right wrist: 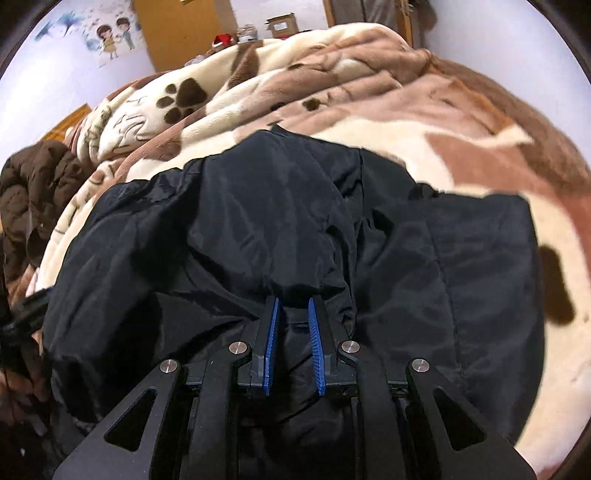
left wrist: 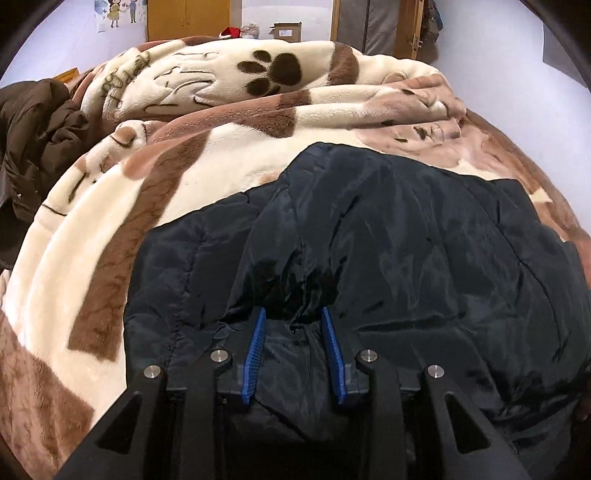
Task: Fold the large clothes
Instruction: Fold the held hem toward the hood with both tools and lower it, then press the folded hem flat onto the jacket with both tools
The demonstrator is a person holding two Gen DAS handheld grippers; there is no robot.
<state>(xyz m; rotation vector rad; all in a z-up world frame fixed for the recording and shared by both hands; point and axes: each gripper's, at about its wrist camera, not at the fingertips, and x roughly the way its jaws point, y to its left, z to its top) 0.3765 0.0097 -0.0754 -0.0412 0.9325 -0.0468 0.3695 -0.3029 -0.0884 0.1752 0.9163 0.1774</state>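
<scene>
A dark navy padded jacket (left wrist: 406, 240) lies on a cream and brown paw-print blanket (left wrist: 122, 206); it also shows in the right wrist view (right wrist: 258, 206). My left gripper (left wrist: 293, 314) has its blue pads (left wrist: 255, 350) closed on a bunched fold of the jacket near its front edge. My right gripper (right wrist: 293, 301) has its blue pads (right wrist: 271, 339) pinched on another fold of the same jacket, with fabric between them. The left gripper's black frame (right wrist: 26, 314) shows at the left edge of the right wrist view.
A brown puffer jacket (left wrist: 33, 140) is heaped at the left of the bed, also in the right wrist view (right wrist: 33, 199). Behind the bed stand a wooden cabinet (left wrist: 192, 18), a cardboard box (left wrist: 288, 29) and a lilac wall.
</scene>
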